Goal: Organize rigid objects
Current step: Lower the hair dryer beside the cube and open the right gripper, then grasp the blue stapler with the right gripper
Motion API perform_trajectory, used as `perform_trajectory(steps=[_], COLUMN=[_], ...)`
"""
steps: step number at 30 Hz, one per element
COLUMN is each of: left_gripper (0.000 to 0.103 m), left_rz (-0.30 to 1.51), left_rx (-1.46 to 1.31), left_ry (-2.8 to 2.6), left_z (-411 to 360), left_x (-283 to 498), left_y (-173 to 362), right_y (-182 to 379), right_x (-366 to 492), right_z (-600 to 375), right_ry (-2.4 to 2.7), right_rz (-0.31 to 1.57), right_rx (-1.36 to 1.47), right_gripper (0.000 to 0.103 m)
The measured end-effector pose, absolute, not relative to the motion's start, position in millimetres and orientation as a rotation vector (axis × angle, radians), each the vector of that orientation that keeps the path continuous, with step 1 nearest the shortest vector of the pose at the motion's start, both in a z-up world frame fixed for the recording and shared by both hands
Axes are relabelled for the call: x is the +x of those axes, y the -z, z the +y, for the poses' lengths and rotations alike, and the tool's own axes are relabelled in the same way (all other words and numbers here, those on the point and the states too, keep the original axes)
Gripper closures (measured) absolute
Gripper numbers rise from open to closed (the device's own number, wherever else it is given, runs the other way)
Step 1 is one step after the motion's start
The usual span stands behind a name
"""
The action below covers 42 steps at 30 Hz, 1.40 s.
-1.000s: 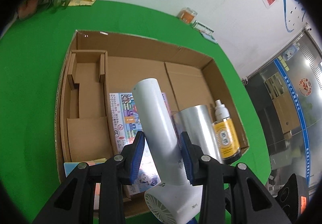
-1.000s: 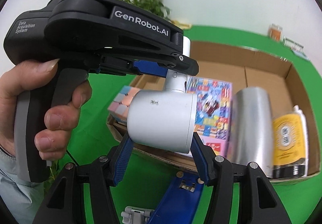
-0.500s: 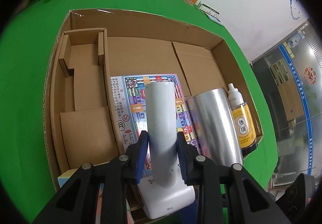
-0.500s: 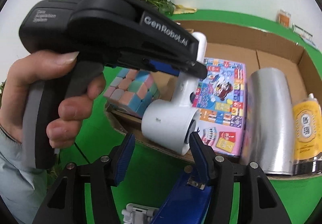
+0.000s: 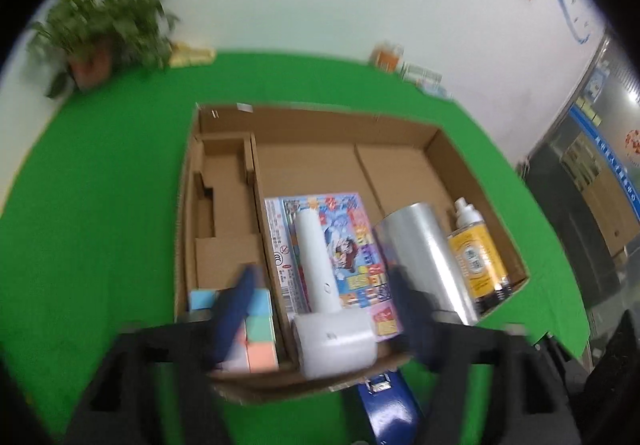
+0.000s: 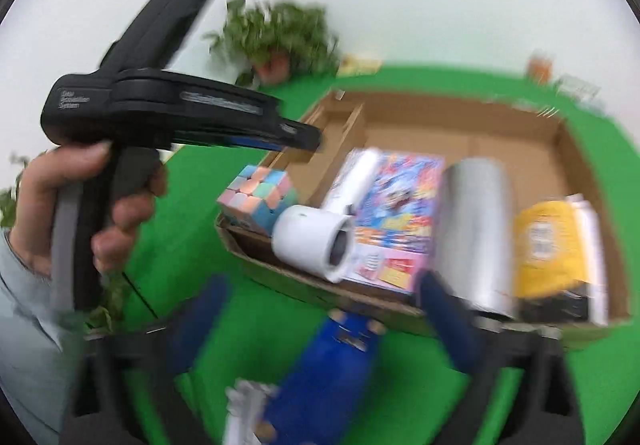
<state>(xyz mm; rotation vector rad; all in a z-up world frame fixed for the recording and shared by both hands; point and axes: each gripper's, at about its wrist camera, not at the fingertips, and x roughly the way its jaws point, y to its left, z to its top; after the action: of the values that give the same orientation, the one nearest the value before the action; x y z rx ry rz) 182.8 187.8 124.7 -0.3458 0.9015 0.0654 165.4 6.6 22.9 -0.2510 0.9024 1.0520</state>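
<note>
Motion blur softens both views. In the left wrist view the left gripper (image 5: 324, 309) is smeared, its blue pads streaked, and its black body runs off the bottom edge. The print on the colorful box (image 5: 352, 245) cannot be read, and the white hair dryer (image 5: 328, 309) covers part of it. The blue object (image 5: 390, 405) on the counter is cut off below. In the right wrist view the right gripper (image 6: 320, 317) is blurred, the yellow bottle (image 6: 552, 245) label is illegible, and the 2 small items (image 6: 560, 81) at the far wall are too small to identify.
</note>
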Motion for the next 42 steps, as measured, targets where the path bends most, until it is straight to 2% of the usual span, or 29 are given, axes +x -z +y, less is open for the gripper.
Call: perform_trajectory(steps=[2,4,7,10,12,13,14,16,18,19,20,22,27,28,29,30,31,32,38,42], left_gripper=[0.004,0.004,0.004,0.004,0.005,0.005,0.005,0.005,0.005,0.005,0.005,0.005,0.005,0.005,0.005,0.005,0.005,0.005,0.005,0.005], left_rz=[0.785,0.751,0.813,0.866,0.903,0.910,0.909,0.906,0.901,0.897,0.894,0.900,0.924,0.926,0.928,0.931,0.933,0.936,0.935,0.940], left_rx=[-0.360,-0.393,-0.475,-0.563,-0.609,-0.630,-0.650,-0.668,-0.647,-0.637,-0.633,-0.634,-0.627,-0.628,-0.628,-0.627,-0.628,-0.631,-0.671,-0.682], left_ry=[-0.081,-0.076,-0.083,-0.106,-0.132,-0.137,-0.136,-0.130,-0.102,-0.087,-0.068,-0.023,0.042,0.051,0.054,0.053,0.052,0.047,0.027,0.027], left_z=[181,173,165,163,161,159,155,147,135,127,120,106,79,75,72,69,68,68,70,67], left_x=[143,113,86,68,62,57,51,46,45,45,47,52,65,67,69,69,69,69,59,58], left_y=[-135,-131,-108,-78,-62,-57,-54,-53,-55,-58,-59,-59,-51,-50,-49,-48,-47,-47,-44,-41], right_y=[-15,8,39,55,67,76,82,84,81,81,84,80,61,56,50,42,34,28,16,48], right_x=[148,141,140,135,131,131,131,132,130,132,137,140,133,131,128,125,120,117,112,115], right_z=[-10,-21,-19,-8,-1,0,-3,-16,-36,-50,-65,-98,-141,-148,-154,-158,-160,-163,-155,-125], right_ry=[-1.036,-0.993,-0.999,-1.009,-1.013,-1.027,-1.047,-1.050,-1.028,-1.014,-1.016,-1.005,-0.995,-1.001,-1.012,-1.020,-1.020,-1.020,-1.067,-1.092], right_rz=[0.969,1.046,1.191,1.225,1.222,1.250,1.307,1.305,1.265,1.275,1.307,1.302,1.188,1.145,1.082,1.022,0.945,0.890,0.687,0.738], right_rx=[-0.269,-0.255,-0.203,-0.224,-0.256,-0.249,-0.215,-0.163,-0.185,-0.170,-0.131,-0.095,-0.248,-0.292,-0.340,-0.376,-0.420,-0.448,-0.658,-0.786], right_gripper=[0.001,0.001,0.010,0.011,0.021,0.038,0.043,0.049,0.061,0.077,0.078,0.077,0.070,0.060,0.043,0.034,0.018,0.013,0.003,0.004])
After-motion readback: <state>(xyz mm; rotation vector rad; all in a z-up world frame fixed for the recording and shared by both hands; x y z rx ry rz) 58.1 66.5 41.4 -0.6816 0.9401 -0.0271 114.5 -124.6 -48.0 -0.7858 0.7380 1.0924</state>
